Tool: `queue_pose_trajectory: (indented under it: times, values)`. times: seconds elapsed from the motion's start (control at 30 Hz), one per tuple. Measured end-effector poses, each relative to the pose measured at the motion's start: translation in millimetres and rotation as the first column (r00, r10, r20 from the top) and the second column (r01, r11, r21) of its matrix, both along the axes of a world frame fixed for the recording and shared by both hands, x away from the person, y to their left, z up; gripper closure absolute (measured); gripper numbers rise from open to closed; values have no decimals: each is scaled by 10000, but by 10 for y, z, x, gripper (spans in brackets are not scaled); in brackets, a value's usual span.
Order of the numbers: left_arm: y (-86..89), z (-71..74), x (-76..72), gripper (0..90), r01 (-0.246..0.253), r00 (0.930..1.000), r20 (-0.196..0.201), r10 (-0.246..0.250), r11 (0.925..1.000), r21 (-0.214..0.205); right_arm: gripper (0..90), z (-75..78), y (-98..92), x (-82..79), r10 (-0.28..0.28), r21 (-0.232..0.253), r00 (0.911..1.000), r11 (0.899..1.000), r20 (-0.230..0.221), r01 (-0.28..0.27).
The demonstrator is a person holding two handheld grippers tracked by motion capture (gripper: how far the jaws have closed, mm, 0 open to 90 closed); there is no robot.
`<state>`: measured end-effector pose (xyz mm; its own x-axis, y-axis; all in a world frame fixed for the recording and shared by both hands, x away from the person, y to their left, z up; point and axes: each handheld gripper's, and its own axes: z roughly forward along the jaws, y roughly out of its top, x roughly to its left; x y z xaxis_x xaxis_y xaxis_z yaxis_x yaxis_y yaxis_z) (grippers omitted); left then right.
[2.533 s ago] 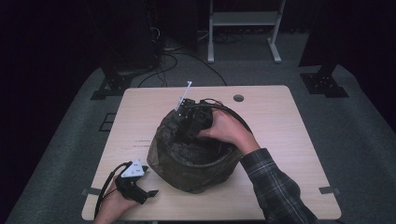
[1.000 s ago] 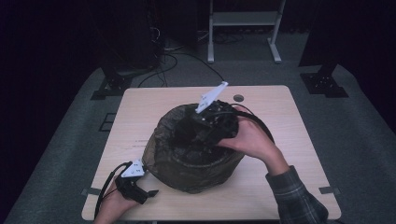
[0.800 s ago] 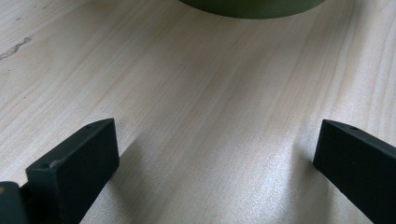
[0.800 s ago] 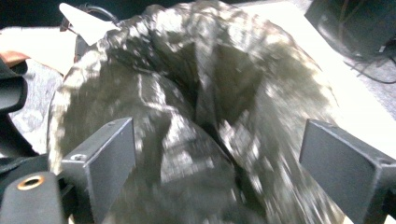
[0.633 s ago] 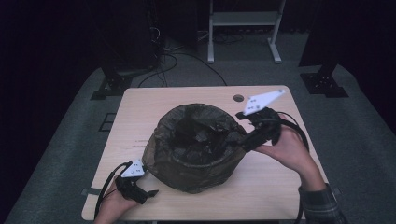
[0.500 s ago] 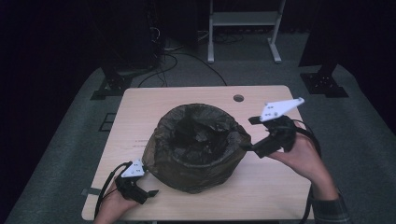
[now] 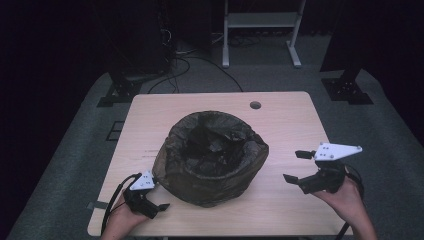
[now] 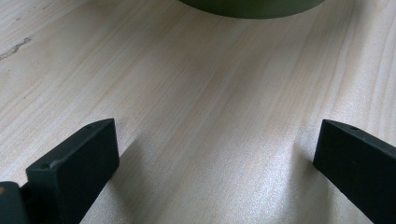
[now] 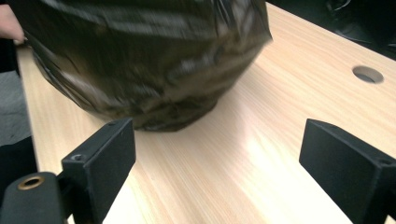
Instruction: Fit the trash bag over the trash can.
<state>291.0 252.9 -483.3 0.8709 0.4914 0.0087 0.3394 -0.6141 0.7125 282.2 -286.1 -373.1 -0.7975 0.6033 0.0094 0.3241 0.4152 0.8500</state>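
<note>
Centrally on the pale wooden table [image 7: 150, 120] sits a round bin lined with a dark, crinkled bag [image 7: 210, 155], its mouth open upward and the liner folded down over the rim. In the left gripper view, an olive-green edge of the bin [image 8: 252, 7] shows at the far side, above bare wood. The left gripper [image 7: 152, 207] rests at the near left corner of the table, just beside the bin's near-left flank, with its jaws spread wide and nothing between them. The right gripper [image 7: 299, 167] is held on the right side of the table, apart from the bin, pointing left toward it; its jaws also stand wide apart and empty. In the right gripper view, the bagged bin [image 9: 140, 60] looms blurred beyond the jaws. A round cable hole [image 7: 255, 105] lies in the table's far edge, right of centre.
</note>
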Motion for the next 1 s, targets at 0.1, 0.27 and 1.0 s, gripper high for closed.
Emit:
queue_pose_trajectory:
  times: [0.1, 0.27, 1.0]
  values:
    - [0, 0, 0, 0, -1, 10000, -1, 1, 10000, 3, 92, -198, -72, -32, -399, -137, 9992, 9991, -47, 398]
    - [0, 0, 0, 0, 0, 10000, 0, 0, 10000, 3, 91, -569, -167, -36, -918, -400, 9942, 9952, -563, 896]
    - [0, 0, -1, 0, -1, 10000, 1, 1, 10000, 1, 91, -1144, -184, -19, -1757, -1569, 9772, 9752, -1193, 1562]
